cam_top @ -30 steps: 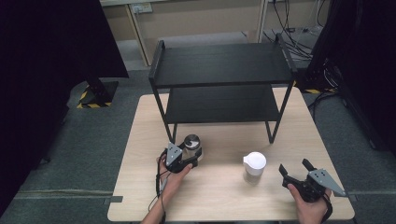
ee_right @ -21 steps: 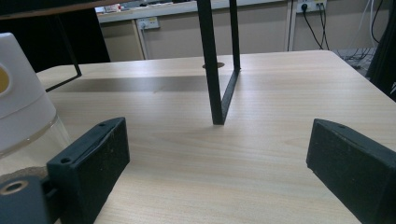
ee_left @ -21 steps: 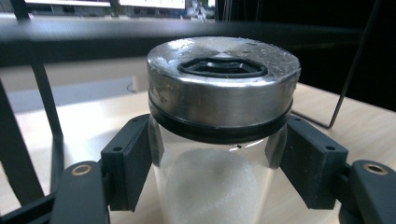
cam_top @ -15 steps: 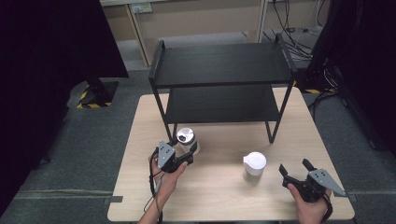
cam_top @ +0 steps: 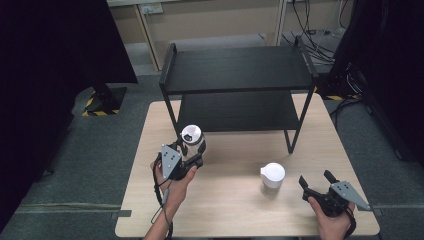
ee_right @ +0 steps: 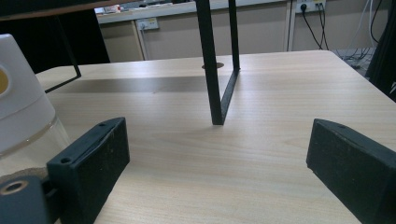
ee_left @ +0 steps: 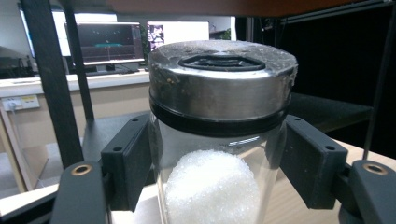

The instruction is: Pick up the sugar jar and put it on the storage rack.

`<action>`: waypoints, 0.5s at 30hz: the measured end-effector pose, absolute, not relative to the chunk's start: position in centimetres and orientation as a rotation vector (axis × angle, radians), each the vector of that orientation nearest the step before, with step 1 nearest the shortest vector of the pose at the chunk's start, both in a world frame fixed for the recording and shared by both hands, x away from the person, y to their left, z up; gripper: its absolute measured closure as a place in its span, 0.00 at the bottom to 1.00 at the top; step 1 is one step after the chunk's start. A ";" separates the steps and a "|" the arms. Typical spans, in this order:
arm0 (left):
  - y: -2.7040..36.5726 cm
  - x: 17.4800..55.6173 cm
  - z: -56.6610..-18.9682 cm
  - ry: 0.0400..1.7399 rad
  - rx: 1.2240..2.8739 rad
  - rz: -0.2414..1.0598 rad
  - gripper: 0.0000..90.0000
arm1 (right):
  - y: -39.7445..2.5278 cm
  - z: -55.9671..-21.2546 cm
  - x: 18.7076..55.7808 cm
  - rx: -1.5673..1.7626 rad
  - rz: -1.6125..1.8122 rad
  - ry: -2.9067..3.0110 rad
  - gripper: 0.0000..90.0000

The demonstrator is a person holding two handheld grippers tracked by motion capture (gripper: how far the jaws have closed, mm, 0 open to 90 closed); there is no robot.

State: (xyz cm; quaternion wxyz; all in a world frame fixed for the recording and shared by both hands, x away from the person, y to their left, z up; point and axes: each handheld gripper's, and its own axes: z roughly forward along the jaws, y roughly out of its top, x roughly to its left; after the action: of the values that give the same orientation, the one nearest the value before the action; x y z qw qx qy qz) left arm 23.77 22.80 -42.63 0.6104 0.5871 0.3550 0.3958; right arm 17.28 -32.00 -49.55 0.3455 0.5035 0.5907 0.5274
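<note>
So nearest to us, our right gripper (cam_top: 316,185) is just parked at the near right corner of the wooden table (cam_top: 235,220), jaws spread wide with nothing between them. In the right gripper view it's bare tabletop between the pads, with the white-capped jar (cam_top: 272,174) sitting just off to its left, not touched.

A bit further in, our left gripper (cam_top: 192,152) is clamped on the glass jar with the metal lid (cam_top: 192,136). The left gripper view shows both pads pressed against the glass just under the lid, white grains inside.

What changed: a second ago that jar was lower and nearer to us on the table. Now it's lifted and carried forward and a bit left, right up at the front left leg of the black two-tier shelf (cam_top: 240,75). The right hand hasn't budged.

So we'd guess we're mid-carry, headed for the lower shelf. The upright post sits close to the jar, so that's the thing to clear.
</note>
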 end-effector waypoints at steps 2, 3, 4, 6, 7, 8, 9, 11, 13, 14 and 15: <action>22.8 23.7 -42.4 0.820 1.354 0.920 0.33 | -32.0 -49.5 17.3 1.307 1.370 1.534 0.07; 22.7 23.7 -42.3 0.821 1.351 0.927 0.33 | -32.0 -49.5 17.3 1.307 1.370 1.534 0.07; 22.7 23.7 -42.1 0.824 1.345 0.931 0.33 | -32.0 -49.5 17.3 1.308 1.370 1.533 0.07; 22.5 23.5 -41.7 0.820 1.337 0.957 0.33 | -32.0 -49.5 17.3 1.309 1.369 1.533 0.07; 22.5 23.5 -41.7 0.820 1.337 0.957 0.33 | -32.0 -49.5 17.3 1.309 1.369 1.533 0.07; 22.5 23.5 -41.5 0.820 1.335 0.962 0.33 | -32.0 -49.5 17.3 1.309 1.370 1.533 0.07; 22.4 23.5 -41.4 0.819 1.334 0.969 0.33 | -32.0 -49.5 17.3 1.308 1.369 1.533 0.07; 22.3 23.5 -41.0 0.819 1.326 0.979 0.33 | -32.0 -49.5 17.3 1.308 1.369 1.533 0.07; 22.3 23.5 -40.8 0.820 1.324 0.981 0.33 | -32.0 -49.6 17.3 1.309 1.370 1.532 0.07; 22.2 23.6 -40.6 0.824 1.317 0.988 0.33 | -32.0 -49.6 17.3 1.309 1.371 1.531 0.07; 22.2 23.6 -40.6 0.824 1.317 0.988 0.33 | -32.0 -49.6 17.3 1.309 1.371 1.531 0.07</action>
State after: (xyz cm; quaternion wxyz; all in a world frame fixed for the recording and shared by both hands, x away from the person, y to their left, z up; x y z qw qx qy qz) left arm 23.56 22.23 -40.57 0.6056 0.5692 0.3562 0.4270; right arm 17.27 -32.02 -49.56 0.3452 0.5042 0.5898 0.5281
